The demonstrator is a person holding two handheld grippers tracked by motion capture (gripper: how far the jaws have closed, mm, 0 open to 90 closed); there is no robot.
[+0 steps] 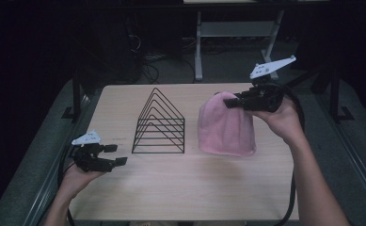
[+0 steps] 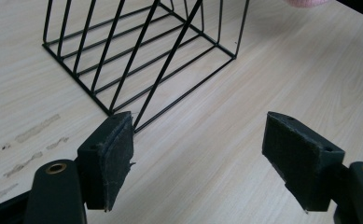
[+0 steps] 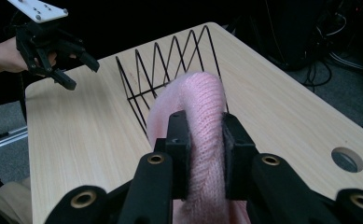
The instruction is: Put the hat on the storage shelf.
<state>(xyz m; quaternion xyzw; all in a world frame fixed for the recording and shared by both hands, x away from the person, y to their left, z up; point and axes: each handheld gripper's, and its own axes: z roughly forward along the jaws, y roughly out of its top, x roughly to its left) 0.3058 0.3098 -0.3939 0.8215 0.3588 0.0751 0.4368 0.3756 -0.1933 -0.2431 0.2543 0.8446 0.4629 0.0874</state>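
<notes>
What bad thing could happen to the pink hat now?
The right gripper pinches only a small fold at the top of the pink knit hat, so the hat might slip out if lifted fast. The black wire rack stands close beside the hat, so the soft knit could snag on its wires, or a swing could knock the rack over. The left gripper is open near the rack and could bump it.

The high view looked down the bench [image 1: 180, 188]; both close gripper views shared its wire rack [image 2: 137, 51].
</notes>
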